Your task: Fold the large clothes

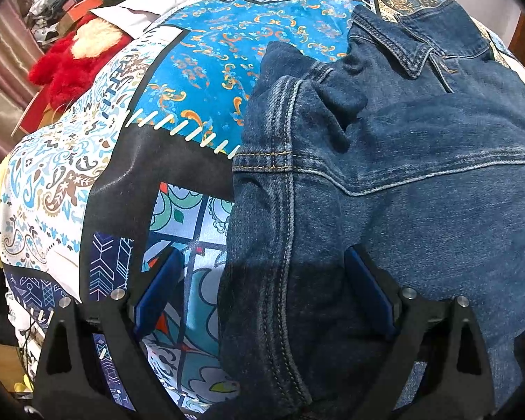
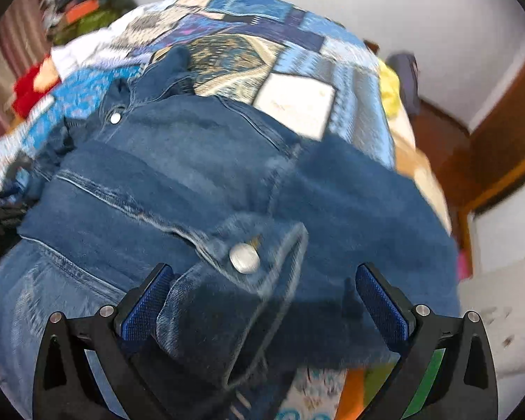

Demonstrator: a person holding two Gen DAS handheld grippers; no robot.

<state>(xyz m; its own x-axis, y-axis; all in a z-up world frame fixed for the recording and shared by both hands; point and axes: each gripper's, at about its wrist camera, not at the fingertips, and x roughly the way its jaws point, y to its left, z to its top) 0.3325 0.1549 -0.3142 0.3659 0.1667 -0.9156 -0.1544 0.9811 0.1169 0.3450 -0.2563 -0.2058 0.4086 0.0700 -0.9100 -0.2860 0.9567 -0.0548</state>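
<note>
a patchwork bedspread covers the bed. left wrist view: the denim jacket lies on it, its seamed edge between the wide-spread left gripper; a red plush sits beyond. right wrist view, blurred: the right gripper gapes wide around the jacket's buttoned cuff.

Bright even light, right view motion-blurred, fisheye-warped dark edges
</note>
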